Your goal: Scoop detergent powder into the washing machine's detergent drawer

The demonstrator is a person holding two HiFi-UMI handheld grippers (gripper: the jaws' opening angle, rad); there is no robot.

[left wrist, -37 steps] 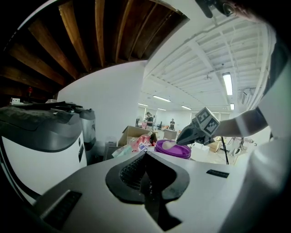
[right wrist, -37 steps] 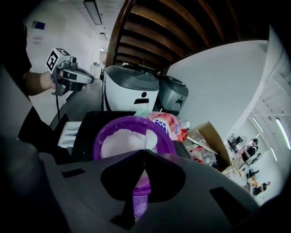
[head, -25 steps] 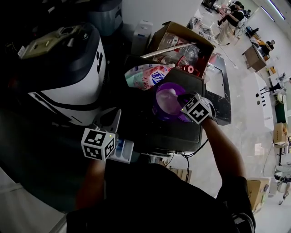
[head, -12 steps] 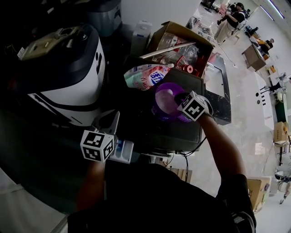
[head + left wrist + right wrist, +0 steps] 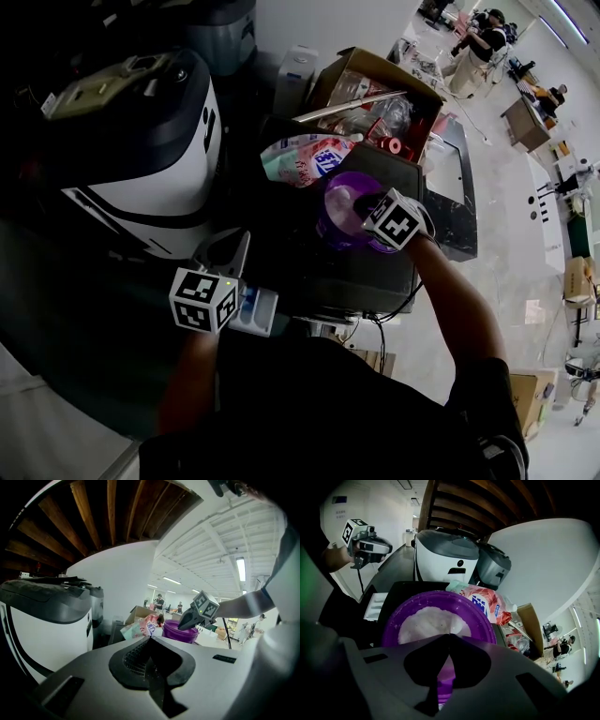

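- Right gripper view, lower centre: right gripper point(image 5: 449, 637) pinches a purple plastic scoop point(image 5: 439, 688) inside the rim of the round purple powder tub point(image 5: 390, 620).
- Left gripper point(image 5: 384, 545) (jaws together, empty) sits upper left, well apart.

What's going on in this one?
A person works at a black washing machine. The right gripper hangs over a round purple tub of white powder, jaws closed on what looks like a purple scoop handle. The left gripper, shut and empty, hovers beside the open white detergent drawer.
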